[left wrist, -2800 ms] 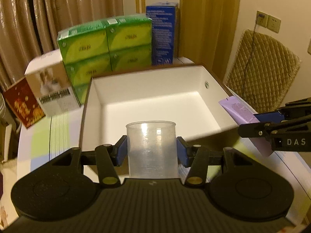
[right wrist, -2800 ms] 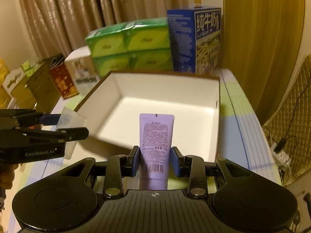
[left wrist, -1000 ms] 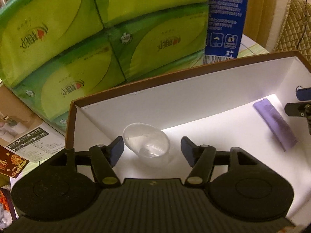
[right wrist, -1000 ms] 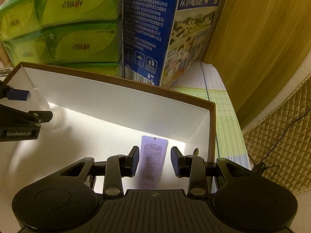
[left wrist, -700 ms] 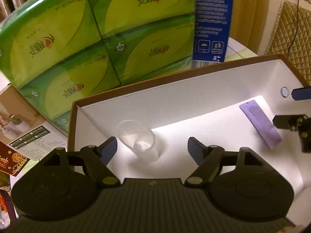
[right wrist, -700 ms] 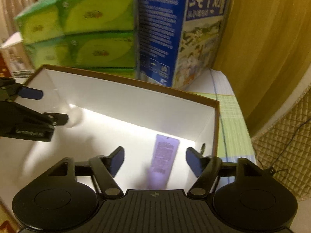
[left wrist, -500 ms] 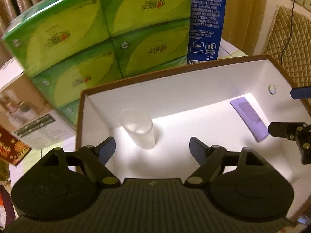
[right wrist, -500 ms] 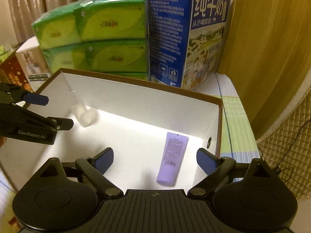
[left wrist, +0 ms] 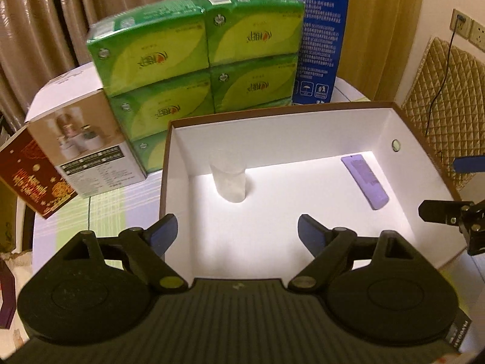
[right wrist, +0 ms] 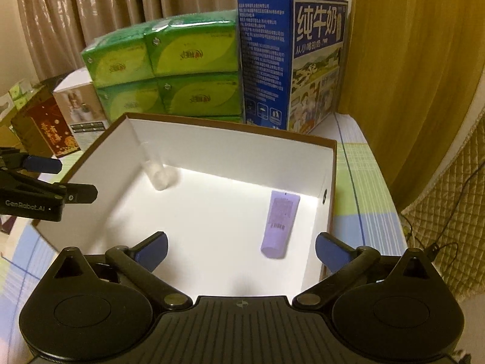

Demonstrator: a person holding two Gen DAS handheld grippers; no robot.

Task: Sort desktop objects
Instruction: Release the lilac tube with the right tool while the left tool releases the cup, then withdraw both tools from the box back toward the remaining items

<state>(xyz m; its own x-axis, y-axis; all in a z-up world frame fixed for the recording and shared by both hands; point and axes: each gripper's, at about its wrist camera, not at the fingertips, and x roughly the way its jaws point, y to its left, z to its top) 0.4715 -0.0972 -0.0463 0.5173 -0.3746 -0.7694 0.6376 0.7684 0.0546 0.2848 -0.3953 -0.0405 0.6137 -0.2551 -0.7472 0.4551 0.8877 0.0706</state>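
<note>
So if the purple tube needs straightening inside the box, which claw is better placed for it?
Probably the right claw. It is open, and the purple tube lies just ahead of it by the box's right wall. The left claw, also open, faces the clear cup on the far side.

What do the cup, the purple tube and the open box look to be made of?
Cup: clear, slightly frosted plastic by the look; the white wall shows through it.
Purple tube: soft matte plastic, probably; flat crimped end and printed label with a barcode.
Box: cardboard or paperboard, matte white inside, brown along the rim, with folded corners.
</note>
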